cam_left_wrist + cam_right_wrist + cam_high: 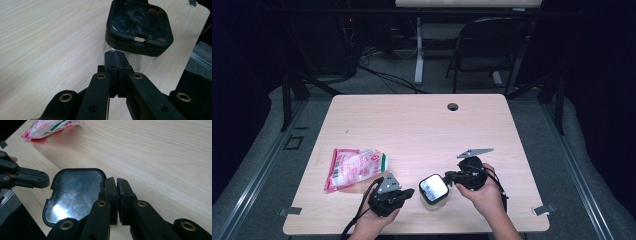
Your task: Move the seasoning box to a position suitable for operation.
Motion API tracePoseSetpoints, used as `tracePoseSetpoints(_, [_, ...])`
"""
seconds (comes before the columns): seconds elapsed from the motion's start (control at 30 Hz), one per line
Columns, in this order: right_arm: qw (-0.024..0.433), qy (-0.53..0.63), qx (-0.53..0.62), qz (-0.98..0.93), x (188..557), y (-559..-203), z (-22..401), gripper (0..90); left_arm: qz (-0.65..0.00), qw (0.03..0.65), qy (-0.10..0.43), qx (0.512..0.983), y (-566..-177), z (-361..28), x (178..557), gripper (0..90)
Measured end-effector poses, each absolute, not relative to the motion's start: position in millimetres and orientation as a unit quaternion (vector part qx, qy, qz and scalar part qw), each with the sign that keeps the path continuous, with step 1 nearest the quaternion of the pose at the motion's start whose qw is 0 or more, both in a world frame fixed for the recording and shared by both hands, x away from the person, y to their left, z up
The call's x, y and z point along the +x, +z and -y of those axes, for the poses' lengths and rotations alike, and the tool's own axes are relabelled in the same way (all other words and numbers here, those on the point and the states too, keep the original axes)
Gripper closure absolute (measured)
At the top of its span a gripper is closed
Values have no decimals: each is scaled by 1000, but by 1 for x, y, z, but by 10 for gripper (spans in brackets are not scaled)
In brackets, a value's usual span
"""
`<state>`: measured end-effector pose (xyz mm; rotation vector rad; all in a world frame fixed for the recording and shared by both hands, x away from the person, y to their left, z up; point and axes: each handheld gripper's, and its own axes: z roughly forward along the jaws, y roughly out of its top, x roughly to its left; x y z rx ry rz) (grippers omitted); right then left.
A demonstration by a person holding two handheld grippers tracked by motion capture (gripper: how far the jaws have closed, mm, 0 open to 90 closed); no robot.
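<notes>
My left gripper [408, 192] jaws closed, empty, just beside black-lidded clear container [433, 188] near table [422, 125] front edge; my right gripper [449, 177] jaws together at lid rim; snack bag [354, 167] toward left edge

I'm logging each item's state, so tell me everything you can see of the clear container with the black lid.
The container is a small clear-walled jar with a black, rounded-square lid whose glossy top reflects light. The lid has a small notch in one edge and looks closed. It stands upright near the table's front edge, between the two grippers. The right gripper, jaws shut, sits against the lid's edge; whether it pinches the rim is unclear. The left gripper, shut, is just short of its wall.
</notes>
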<state>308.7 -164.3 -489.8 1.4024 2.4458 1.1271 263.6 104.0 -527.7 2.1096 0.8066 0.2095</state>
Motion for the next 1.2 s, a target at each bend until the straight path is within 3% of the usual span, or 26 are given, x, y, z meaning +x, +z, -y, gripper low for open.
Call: tracePoseSetpoints(1.2, [50, 367, 461, -807, 308, -489, 166, 880, -311, 418, 80, 850, -524, -91, 267, 900])
